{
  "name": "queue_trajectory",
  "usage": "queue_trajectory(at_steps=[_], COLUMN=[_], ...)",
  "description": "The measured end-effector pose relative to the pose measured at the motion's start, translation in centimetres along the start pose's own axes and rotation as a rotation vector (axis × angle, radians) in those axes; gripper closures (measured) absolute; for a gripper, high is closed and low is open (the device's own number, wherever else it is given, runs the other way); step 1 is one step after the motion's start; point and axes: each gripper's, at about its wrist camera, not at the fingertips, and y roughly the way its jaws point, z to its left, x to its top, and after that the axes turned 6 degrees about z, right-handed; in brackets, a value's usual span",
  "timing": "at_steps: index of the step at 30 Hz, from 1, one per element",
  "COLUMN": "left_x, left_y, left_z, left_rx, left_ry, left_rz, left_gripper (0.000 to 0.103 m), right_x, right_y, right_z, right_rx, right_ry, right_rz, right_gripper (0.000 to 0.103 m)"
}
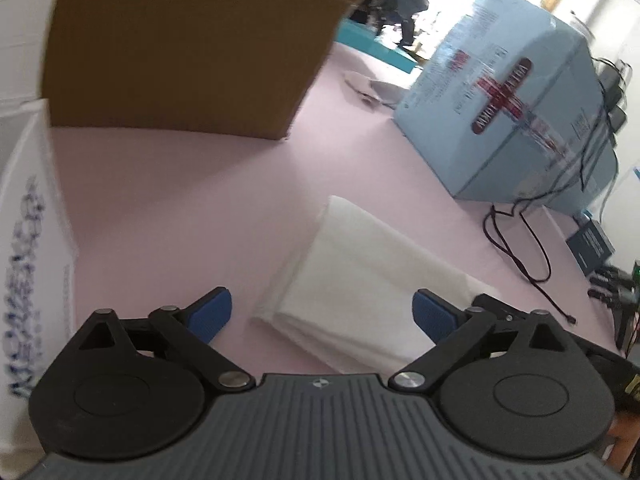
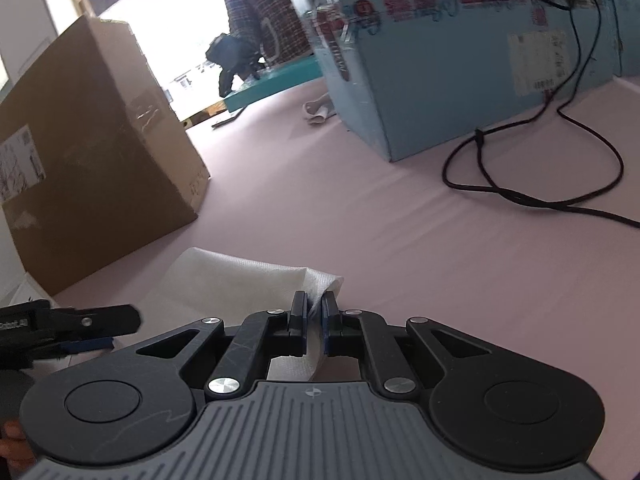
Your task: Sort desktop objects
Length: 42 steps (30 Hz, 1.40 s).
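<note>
A folded white cloth (image 1: 360, 272) lies on the pink table top (image 1: 180, 200). My left gripper (image 1: 322, 314) is open, its blue pads on either side of the cloth's near end, just above it. In the right wrist view the same white cloth (image 2: 232, 284) has one corner lifted, and my right gripper (image 2: 315, 312) is shut on that corner, the fabric pinched between the pads. The left gripper's black finger (image 2: 100, 316) shows at the left edge of that view, beside the cloth.
A brown cardboard box (image 1: 192, 48) stands at the back left and a light blue carton (image 1: 500, 112) at the back right. A black cable (image 2: 532, 184) loops over the table. A white printed box (image 1: 32, 260) is at the left. A person (image 2: 260, 12) stands behind the table.
</note>
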Motion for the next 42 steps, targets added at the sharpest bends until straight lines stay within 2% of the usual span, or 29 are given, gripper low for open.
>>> queue_trajectory(at_steps=[3,5,6,7,9,13,17,24,32,38,42], left_x=[0.3,0.5,0.6,0.7,0.5,0.2,-0.1,-1.6,-1.9,-2.6,-3.1], left_y=[0.3,0.2,0.2,0.3,0.6,0.6,0.3,-1.1,-2.6,-5.4,-7.9], left_z=[0.3,1.2,1.6,1.8,1.6,1.2,0.7,-2.5,-3.3,-4.5,-4.6], left_rx=[-0.066,-0.134,-0.164,-0.183,-0.175,-0.134,-0.098,0.014,0.047,0.052,0.055], left_ry=[-0.004,-0.054,-0.075,-0.09,-0.087,-0.078,-0.046,0.156,0.212,0.237,0.242], left_rz=[0.011,0.023,0.032,0.045,0.067,0.058,0.039,-0.09,-0.168,-0.238,-0.281], left_gripper=[0.007,0.015,0.029,0.05,0.075,0.087,0.093,0.096,0.096,0.096,0.096], right_x=[-0.1,-0.2,-0.2,-0.2,-0.2,-0.2,-0.2,-0.2,0.1,0.3,0.4], right_y=[0.2,0.2,0.2,0.2,0.3,0.2,0.2,-0.2,-2.3,-4.4,-6.0], right_z=[0.3,0.5,0.5,0.5,0.5,0.6,0.7,0.8,1.4,2.3,4.2], right_rx=[0.014,0.014,0.015,0.016,0.02,0.025,0.032,0.039,0.082,0.118,0.134], right_ry=[-0.01,-0.021,-0.021,-0.021,-0.021,-0.026,-0.029,-0.026,-0.024,-0.023,-0.057], right_rz=[0.003,0.001,0.001,0.0,0.001,0.002,0.004,-0.025,-0.125,-0.218,-0.292], right_gripper=[0.096,0.096,0.096,0.096,0.096,0.096,0.096,0.096,0.096,0.097,0.097])
